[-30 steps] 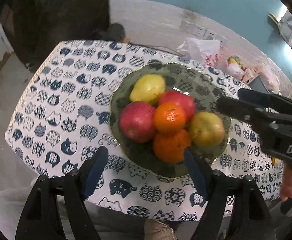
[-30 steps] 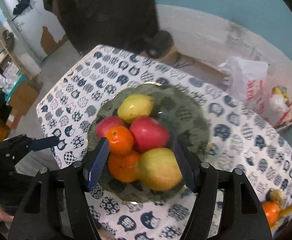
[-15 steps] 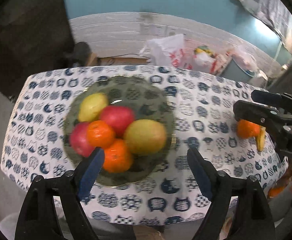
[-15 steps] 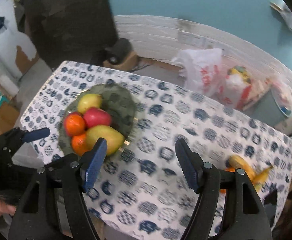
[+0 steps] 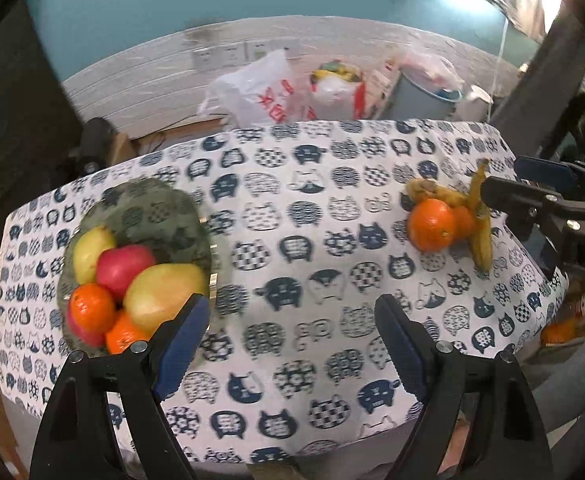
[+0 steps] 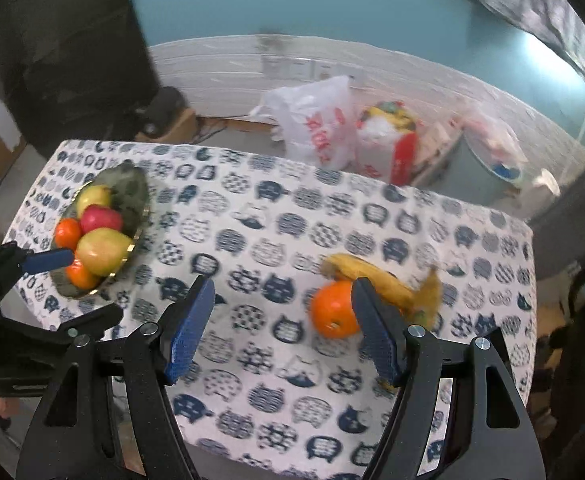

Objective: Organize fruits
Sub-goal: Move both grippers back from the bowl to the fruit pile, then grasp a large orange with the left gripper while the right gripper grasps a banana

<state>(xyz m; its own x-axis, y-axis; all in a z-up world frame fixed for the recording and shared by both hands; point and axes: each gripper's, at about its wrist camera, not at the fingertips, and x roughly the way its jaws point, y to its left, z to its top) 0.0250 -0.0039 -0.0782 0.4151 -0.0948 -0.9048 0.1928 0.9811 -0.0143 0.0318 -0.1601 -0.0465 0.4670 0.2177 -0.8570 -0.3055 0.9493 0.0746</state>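
A green glass plate (image 5: 160,208) (image 6: 130,190) at the table's left holds pears, red apples and oranges piled together. A loose orange (image 5: 430,224) (image 6: 332,310) lies at the table's right, touching a banana (image 5: 478,220) (image 6: 376,278). My left gripper (image 5: 288,338) is open and empty above the table's middle, its left finger in front of the plate's near edge. My right gripper (image 6: 282,326) is open and empty, its right finger just in front of the loose orange. The right gripper's tips also show at the right edge of the left wrist view (image 5: 532,184).
The table (image 5: 292,240) wears a white cloth with blue cat faces. Behind it on the floor stand plastic bags (image 6: 316,120), a grey bin (image 6: 488,160) and a dark cabinet (image 6: 64,52). The wall is teal above white panelling.
Both grippers have swung right and pulled back from the plate. The plate has slid to the left of both views, and the loose orange and banana have come into view at the right.
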